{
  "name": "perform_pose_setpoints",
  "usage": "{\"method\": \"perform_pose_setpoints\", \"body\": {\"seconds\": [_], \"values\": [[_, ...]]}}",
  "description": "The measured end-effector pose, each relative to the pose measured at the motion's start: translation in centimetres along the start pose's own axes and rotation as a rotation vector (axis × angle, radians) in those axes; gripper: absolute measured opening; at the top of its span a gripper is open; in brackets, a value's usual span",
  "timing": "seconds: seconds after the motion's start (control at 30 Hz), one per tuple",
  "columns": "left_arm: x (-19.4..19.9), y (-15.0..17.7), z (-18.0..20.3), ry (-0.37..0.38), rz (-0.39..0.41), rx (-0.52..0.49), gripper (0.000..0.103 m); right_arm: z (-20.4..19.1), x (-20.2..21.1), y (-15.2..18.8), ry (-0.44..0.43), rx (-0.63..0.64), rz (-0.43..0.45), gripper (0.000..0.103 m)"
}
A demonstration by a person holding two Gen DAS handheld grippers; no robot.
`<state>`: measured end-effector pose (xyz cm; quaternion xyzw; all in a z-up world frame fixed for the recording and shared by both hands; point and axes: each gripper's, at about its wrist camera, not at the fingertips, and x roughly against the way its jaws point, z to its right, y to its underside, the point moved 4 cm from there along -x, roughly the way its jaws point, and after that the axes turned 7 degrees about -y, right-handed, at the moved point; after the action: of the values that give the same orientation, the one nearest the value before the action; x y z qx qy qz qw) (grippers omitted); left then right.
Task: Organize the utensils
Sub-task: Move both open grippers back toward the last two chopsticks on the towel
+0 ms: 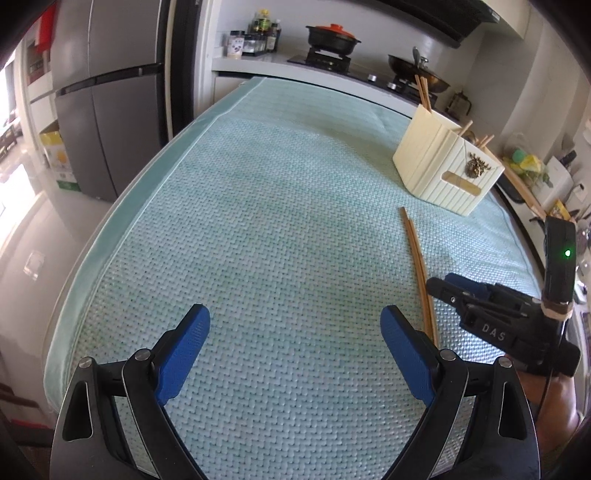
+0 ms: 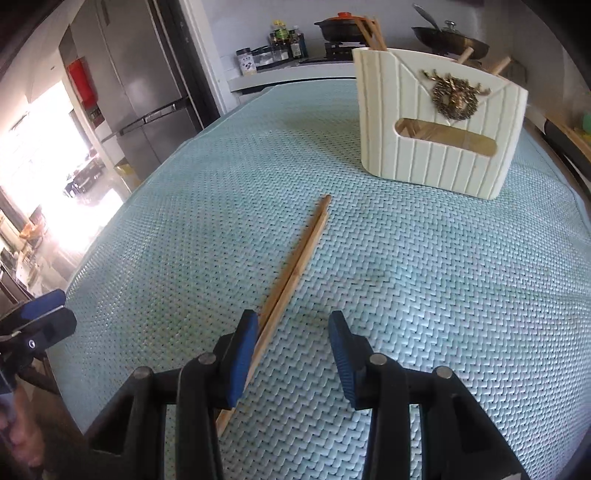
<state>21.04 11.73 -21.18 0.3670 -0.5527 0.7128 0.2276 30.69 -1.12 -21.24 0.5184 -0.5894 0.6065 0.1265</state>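
My right gripper (image 2: 293,354) is spread beside the chopsticks (image 2: 295,266); I should shift left, straddle both, then pinch. My left gripper (image 1: 295,354) hovers spread.

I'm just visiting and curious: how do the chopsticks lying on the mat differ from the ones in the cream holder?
The loose chopsticks lie flat on the green mat, side by side; the stored chopsticks stand leaning in the cream holder. The loose pair shows nearly its whole length; the stored ones show only their top ends. The loose pair lies beside the right gripper; the stored ones are farther off. Both sets look like plain brown wood.
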Motion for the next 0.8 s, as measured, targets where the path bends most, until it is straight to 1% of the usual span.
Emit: {"method": "perform_pose_setpoints", "body": {"seconds": [0.07, 0.1, 0.13, 0.17, 0.2, 0.27, 0.37, 0.47, 0.57, 0.63, 0.73, 0.8], "values": [[-0.2, 0.0, -0.2, 0.002, -0.006, 0.009, 0.094, -0.9, -0.6, 0.1, 0.065, 0.06, -0.013, 0.036], [-0.3, -0.1, -0.2, 0.006, -0.006, 0.012, 0.094, -1.2, -0.6, 0.1, 0.082, 0.079, -0.011, 0.033], [-0.3, -0.1, -0.2, 0.01, -0.005, 0.014, 0.094, -1.5, -0.6, 0.2, 0.102, 0.096, -0.008, 0.027], [-0.2, -0.1, -0.2, 0.013, -0.003, 0.014, 0.094, -1.5, -0.6, 0.2, 0.118, 0.103, -0.01, 0.018], [-0.2, -0.1, -0.2, 0.015, -0.001, 0.014, 0.094, -1.4, -0.6, 0.4, 0.122, 0.095, -0.019, 0.012], [-0.3, 0.0, -0.1, 0.019, -0.001, 0.013, 0.094, -1.1, -0.4, 0.8, 0.091, 0.066, -0.01, 0.011], [-0.7, 0.2, 0.2, 0.025, -0.013, 0.009, 0.094, -0.8, 0.1, 1.4, 0.115, 0.082, -0.006, 0.01], [-0.8, 0.6, 0.6, 0.03, -0.02, -0.004, 0.094, 0.4, 1.2, 2.0, 0.144, 0.059, 0.009, 0.007], [-0.7, 0.9, 1.1, 0.024, -0.014, -0.03, 0.094, 2.5, 2.7, 2.9, 0.197, 0.028, 0.024, 0.007], [-0.7, 1.0, 1.5, 0.019, -0.014, -0.045, 0.094, 4.5, 3.6, 3.8, 0.223, -0.016, 0.016, 0.007], [-0.8, 1.2, 2.0, 0.03, -0.022, -0.057, 0.094, 7.5, 5.3, 5.2, 0.287, -0.067, 0.021, 0.007], [-0.9, 1.3, 2.6, 0.036, -0.027, -0.073, 0.094, 9.0, 6.4, 5.9, 0.302, -0.099, 0.022, 0.007]]}}
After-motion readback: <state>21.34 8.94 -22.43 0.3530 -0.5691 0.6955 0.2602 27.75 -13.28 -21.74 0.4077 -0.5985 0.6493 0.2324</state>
